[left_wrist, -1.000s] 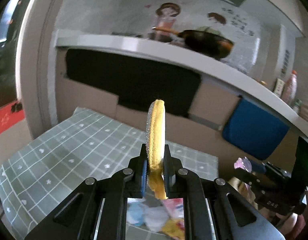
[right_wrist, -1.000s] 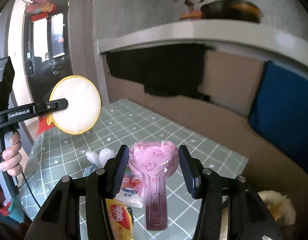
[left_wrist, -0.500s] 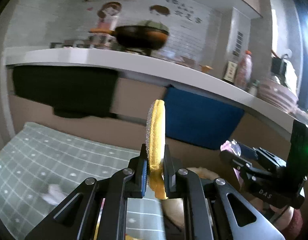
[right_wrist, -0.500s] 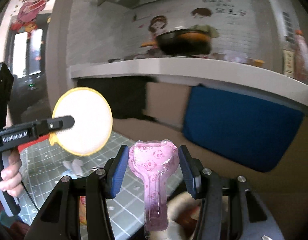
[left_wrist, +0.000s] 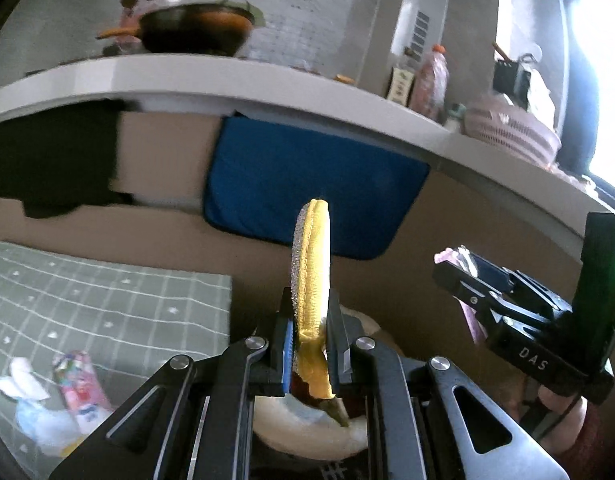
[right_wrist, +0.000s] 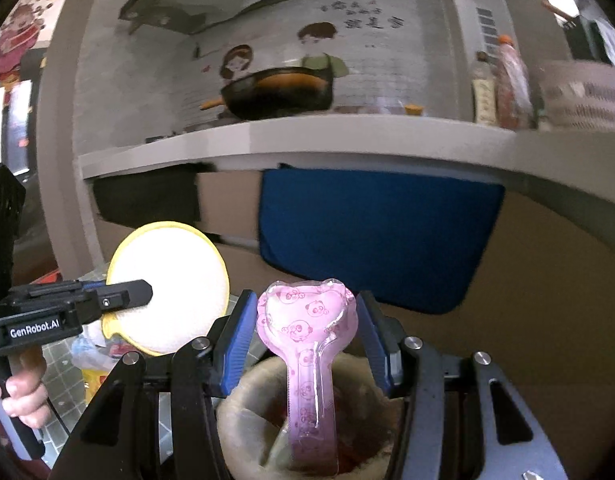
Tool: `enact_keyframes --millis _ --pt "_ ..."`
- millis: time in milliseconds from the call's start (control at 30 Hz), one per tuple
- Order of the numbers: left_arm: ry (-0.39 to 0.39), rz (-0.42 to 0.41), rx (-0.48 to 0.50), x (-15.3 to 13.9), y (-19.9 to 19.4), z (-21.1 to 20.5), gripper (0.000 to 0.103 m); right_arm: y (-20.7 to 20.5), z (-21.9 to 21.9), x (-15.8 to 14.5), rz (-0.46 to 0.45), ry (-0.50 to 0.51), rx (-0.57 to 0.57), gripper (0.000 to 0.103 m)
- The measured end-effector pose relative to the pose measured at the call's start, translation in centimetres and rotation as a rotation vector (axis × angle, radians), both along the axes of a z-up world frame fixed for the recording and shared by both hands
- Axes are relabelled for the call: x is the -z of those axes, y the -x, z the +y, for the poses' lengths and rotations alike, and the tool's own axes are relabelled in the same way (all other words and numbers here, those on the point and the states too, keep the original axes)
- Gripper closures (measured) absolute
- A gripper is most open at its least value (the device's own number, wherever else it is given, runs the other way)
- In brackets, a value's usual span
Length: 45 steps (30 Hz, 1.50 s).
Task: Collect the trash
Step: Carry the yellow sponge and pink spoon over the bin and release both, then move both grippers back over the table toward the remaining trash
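Your left gripper (left_wrist: 310,332) is clamped on the round yellow pad (left_wrist: 312,264), held edge-on at frame centre; your right gripper (right_wrist: 305,328) squeezes the pink panda-print plastic pack (right_wrist: 307,344), its handle hanging above the beige bin (right_wrist: 243,408) at bottom centre; more wrappers (left_wrist: 73,384) lie on the green checked tablecloth (left_wrist: 107,296), lower left.

1. The right gripper (right_wrist: 305,336) fills the bottom of the frame, its blue-padded fingers (right_wrist: 235,332) clamped on a pink spoon-shaped plastic package (right_wrist: 307,356) standing upright.
2. Directly below the package sits a beige trash bin (right_wrist: 243,408), its opening at the bottom centre.
3. At left, the left gripper (right_wrist: 139,294) pinches a round yellow-edged scouring pad (right_wrist: 179,300).
4. Wrappers (right_wrist: 89,356) lie on the checked bench (right_wrist: 59,364) at lower left.
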State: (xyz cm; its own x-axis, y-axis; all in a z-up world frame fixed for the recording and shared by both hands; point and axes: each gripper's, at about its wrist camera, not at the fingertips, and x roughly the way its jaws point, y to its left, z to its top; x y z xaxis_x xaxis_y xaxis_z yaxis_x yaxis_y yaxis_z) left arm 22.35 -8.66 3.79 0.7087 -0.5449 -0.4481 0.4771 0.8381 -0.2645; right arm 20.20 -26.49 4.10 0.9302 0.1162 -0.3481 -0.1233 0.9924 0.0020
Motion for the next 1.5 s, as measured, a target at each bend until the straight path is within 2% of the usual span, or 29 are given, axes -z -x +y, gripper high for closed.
enact_keyframes --millis 267,500,633,733,767,800,833,900,1033,1200,1333,1433,1500 --pt "-0.038 0.139 0.062 4.9 -3.0 -3.2 0.089 -1.6 -2.0 2.8 0.053 -0.035 0.025 0.055" --pt "-0.077 0.369 0.122 11.8 -7.4 -6.5 0.089 -3.1 -4.6 4.7 0.092 -0.09 0.083 0.055" --pt "-0.182 0.388 0.142 15.0 -7.9 -9.1 0.089 -4.1 -5.5 6.4 0.133 -0.106 0.103 0.055" --pt "-0.155 0.416 0.164 16.2 -7.9 -9.0 0.089 -4.8 -5.8 7.7 0.169 -0.111 0.104 0.055" --pt "-0.137 0.422 0.167 16.2 -7.8 -8.7 0.087 -5.1 -5.8 8.0 0.179 -0.111 0.103 0.055" --pt "-0.113 0.427 0.171 16.2 -7.8 -8.2 0.081 -5.3 -5.8 8.4 0.19 -0.111 0.101 0.055" --pt "-0.09 0.433 0.175 15.9 -7.8 -7.6 0.067 -5.5 -5.7 8.8 0.198 -0.115 0.099 0.055" --pt "-0.045 0.435 0.164 15.2 -7.8 -6.0 0.051 -5.9 -5.5 9.5 0.217 -0.128 0.087 0.055" --pt "0.002 0.431 0.127 13.5 -7.5 -2.8 0.049 -6.9 -4.3 10.9 0.251 -0.138 0.054 0.055" --pt "0.011 0.356 0.031 11.1 -5.8 1.4 0.049 -8.8 -2.3 12.9 0.302 -0.126 0.019 0.055" --pt "0.052 0.312 -0.057 9.8 -4.3 5.2 0.049 -10.3 -1.2 15.2 0.39 -0.113 0.007 0.055" --pt "0.057 0.254 -0.136 8.6 -3.0 8.1 0.049 -10.9 -0.8 17.1 0.466 -0.096 0.012 0.055" --pt "0.054 0.222 -0.172 8.3 -2.4 9.8 0.049 -11.0 -0.8 17.3 0.486 -0.092 0.013 0.055"
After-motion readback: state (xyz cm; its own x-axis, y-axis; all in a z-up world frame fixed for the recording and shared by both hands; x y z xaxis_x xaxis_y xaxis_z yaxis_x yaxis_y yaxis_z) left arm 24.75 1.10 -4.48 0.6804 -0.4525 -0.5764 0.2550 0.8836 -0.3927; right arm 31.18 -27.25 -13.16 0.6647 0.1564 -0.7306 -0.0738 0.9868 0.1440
